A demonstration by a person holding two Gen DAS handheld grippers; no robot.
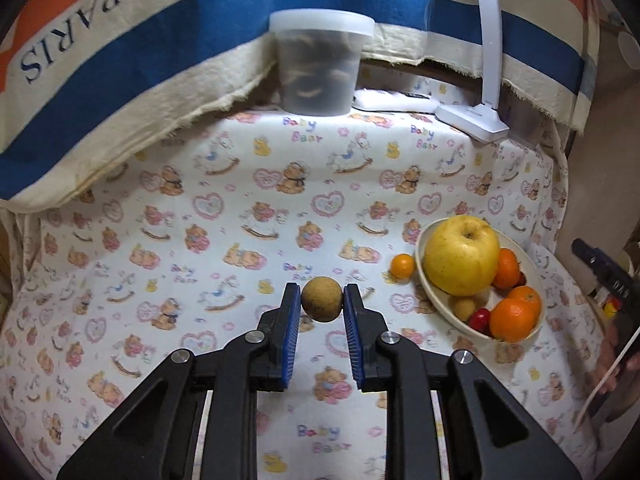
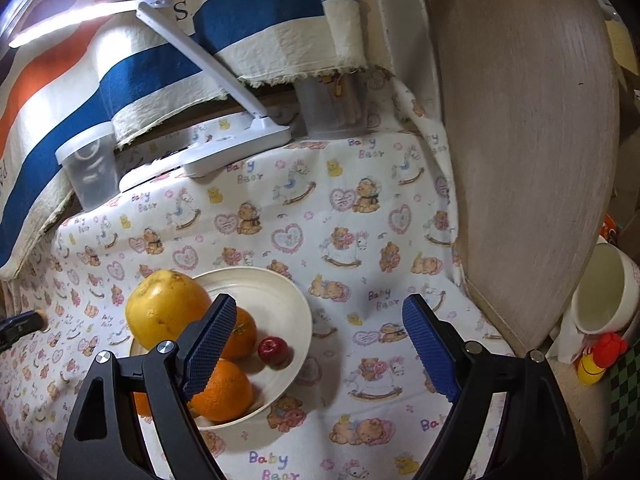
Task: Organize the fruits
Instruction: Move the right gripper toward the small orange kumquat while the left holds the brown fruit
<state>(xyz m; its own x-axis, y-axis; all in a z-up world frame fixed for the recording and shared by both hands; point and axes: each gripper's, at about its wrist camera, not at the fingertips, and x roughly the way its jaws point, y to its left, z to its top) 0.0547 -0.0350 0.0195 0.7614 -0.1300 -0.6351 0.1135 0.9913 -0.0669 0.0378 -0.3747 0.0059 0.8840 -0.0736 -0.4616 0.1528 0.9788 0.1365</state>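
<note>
1. Teddy-print cloth covers the table [image 1: 240, 240]; above it the left gripper [image 1: 322, 300] has its jaws clamped on a small brown fruit [image 1: 322, 299].
2. Carry it rightward to the bowl [image 1: 424, 280], lowering into the gap beside the yellow apple [image 1: 462, 256].
3. Right gripper [image 2: 320, 344] hangs over the bowl's near rim, jaws wide and empty; a loose kumquat [image 1: 402, 266] sits just outside.

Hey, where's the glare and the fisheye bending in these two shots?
Right wrist view: the desk lamp head blows out white at upper left, and the wooden panel bows outward. Left wrist view: even light, no glare; the striped cloth curves and the corners go dark.
</note>
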